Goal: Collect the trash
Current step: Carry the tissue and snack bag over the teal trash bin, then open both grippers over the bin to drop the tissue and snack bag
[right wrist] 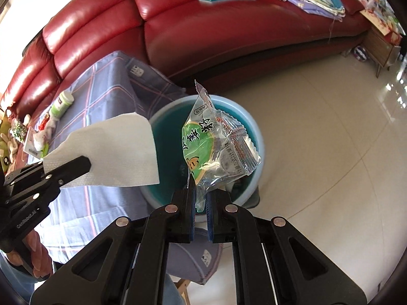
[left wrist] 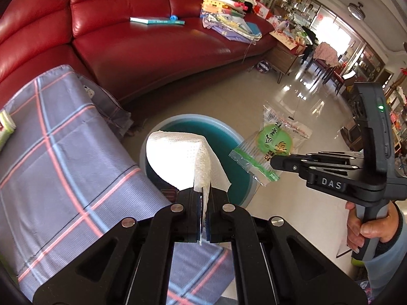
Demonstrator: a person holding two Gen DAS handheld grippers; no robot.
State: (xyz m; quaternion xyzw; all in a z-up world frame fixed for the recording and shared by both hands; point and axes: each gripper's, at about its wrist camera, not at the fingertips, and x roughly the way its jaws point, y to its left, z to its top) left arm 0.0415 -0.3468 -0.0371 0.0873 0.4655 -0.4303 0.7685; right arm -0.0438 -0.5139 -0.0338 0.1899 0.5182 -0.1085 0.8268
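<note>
From the left wrist, the left gripper [left wrist: 204, 203] pinches a white paper towel [left wrist: 185, 157] over the near rim of the blue bin [left wrist: 150, 137]; released here, it may drape on the rim; from the right wrist, the right gripper [right wrist: 201, 203] clamps a green snack wrapper [right wrist: 211, 145] above the bin's middle; light plastic could cling to the pads.

A home living room: a red leather sofa [left wrist: 142, 38], glossy tiled floor [left wrist: 292, 96], dining chairs [left wrist: 328, 68] and glass cabinets [left wrist: 305, 7] behind.
</note>
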